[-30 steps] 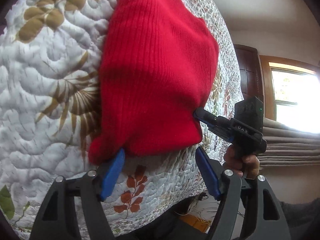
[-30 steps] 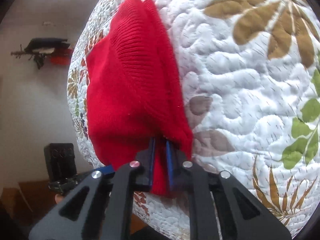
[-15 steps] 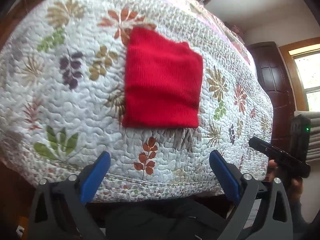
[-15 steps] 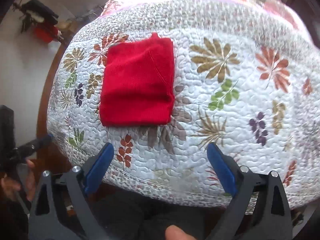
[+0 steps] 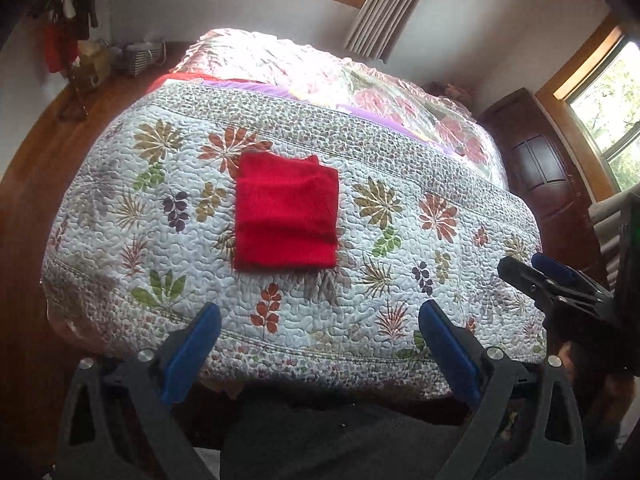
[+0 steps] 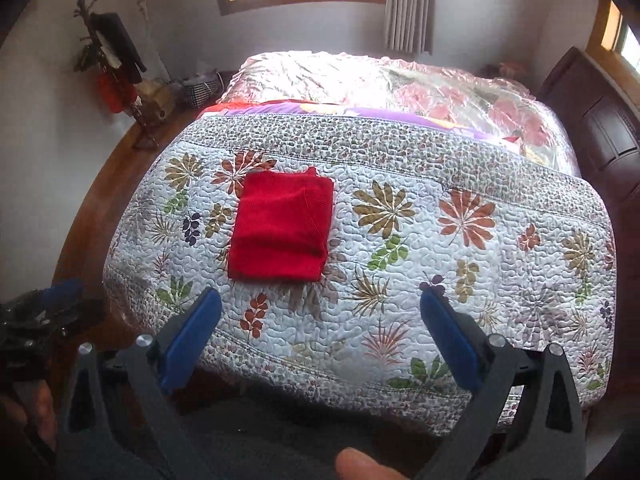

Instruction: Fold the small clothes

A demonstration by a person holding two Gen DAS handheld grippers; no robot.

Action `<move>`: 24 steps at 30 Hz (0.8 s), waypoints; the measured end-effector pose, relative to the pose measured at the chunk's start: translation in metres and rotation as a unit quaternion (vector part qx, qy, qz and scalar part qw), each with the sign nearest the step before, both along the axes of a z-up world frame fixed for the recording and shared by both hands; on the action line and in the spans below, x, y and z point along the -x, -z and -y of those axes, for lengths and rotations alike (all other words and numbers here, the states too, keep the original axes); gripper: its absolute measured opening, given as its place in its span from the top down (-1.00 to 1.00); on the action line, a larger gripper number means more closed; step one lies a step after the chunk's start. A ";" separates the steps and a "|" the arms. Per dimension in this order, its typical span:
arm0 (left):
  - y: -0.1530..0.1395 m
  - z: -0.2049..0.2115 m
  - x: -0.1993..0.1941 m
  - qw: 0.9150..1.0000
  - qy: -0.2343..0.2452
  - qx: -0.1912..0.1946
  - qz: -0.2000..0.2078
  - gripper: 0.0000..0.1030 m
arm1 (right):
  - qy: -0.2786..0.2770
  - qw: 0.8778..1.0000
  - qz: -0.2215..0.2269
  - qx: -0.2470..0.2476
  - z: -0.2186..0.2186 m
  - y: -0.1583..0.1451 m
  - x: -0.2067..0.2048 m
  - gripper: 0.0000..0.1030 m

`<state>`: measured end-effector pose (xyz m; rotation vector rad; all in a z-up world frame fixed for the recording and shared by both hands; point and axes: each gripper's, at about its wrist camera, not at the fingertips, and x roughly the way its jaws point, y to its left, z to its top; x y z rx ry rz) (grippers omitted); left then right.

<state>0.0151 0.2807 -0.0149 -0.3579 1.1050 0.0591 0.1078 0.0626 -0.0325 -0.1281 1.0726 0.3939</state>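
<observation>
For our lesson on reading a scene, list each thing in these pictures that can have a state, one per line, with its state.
Red sweater: folded into a flat rectangle, lying on the quilt, free of both grippers.
Quilt: spread over the bed.
Left gripper: open, empty, held off the bed.
Right gripper: open, empty, held off the bed.
Curtain: drawn aside.

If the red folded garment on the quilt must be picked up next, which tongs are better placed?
Probably the left tongs: the red garment sits almost straight ahead of them. For the right tongs it lies off toward their left finger. Both are open and back from the quilt.
</observation>
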 end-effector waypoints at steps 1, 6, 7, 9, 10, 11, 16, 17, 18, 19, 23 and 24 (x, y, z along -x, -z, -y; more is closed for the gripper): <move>-0.006 0.005 0.004 1.000 0.001 -0.002 0.002 -0.92 | 0.000 1.000 0.006 0.000 0.002 -0.005 0.005 -0.92; -0.032 0.022 0.024 1.000 -0.002 -0.012 0.023 -0.92 | -0.004 1.000 0.019 -0.003 0.009 -0.016 0.026 -0.93; -0.034 0.023 0.026 1.000 -0.004 -0.013 0.026 -0.92 | -0.006 1.000 0.018 -0.005 0.009 -0.017 0.029 -0.93; -0.036 0.024 0.032 0.999 -0.009 -0.013 0.030 -0.92 | -0.011 1.000 0.018 -0.007 0.009 -0.018 0.035 -0.93; -0.036 0.024 0.034 0.999 -0.010 -0.013 0.032 -0.92 | -0.014 1.000 0.018 -0.006 0.008 -0.019 0.037 -0.93; -0.036 0.024 0.035 0.999 -0.012 -0.014 0.031 -0.92 | -0.018 1.000 0.018 -0.006 0.007 -0.019 0.039 -0.93; -0.032 0.021 0.041 0.999 -0.016 -0.009 0.032 -0.92 | -0.025 0.999 0.029 -0.005 0.000 -0.024 0.047 -0.93; -0.032 0.020 0.041 0.999 -0.016 -0.009 0.033 -0.92 | -0.025 0.999 0.032 -0.005 -0.001 -0.026 0.049 -0.93; -0.032 0.020 0.040 0.999 -0.015 -0.010 0.032 -0.92 | -0.025 0.999 0.036 -0.005 -0.002 -0.027 0.051 -0.93; -0.032 0.020 0.041 0.999 -0.015 -0.010 0.033 -0.92 | -0.024 0.999 0.039 -0.006 -0.002 -0.028 0.052 -0.94; -0.029 0.016 0.044 0.999 -0.016 -0.008 0.033 -0.92 | -0.023 0.999 0.041 0.002 -0.008 -0.028 0.053 -0.93; -0.029 0.016 0.044 0.999 -0.016 -0.008 0.033 -0.92 | -0.022 0.999 0.040 0.002 -0.009 -0.027 0.054 -0.93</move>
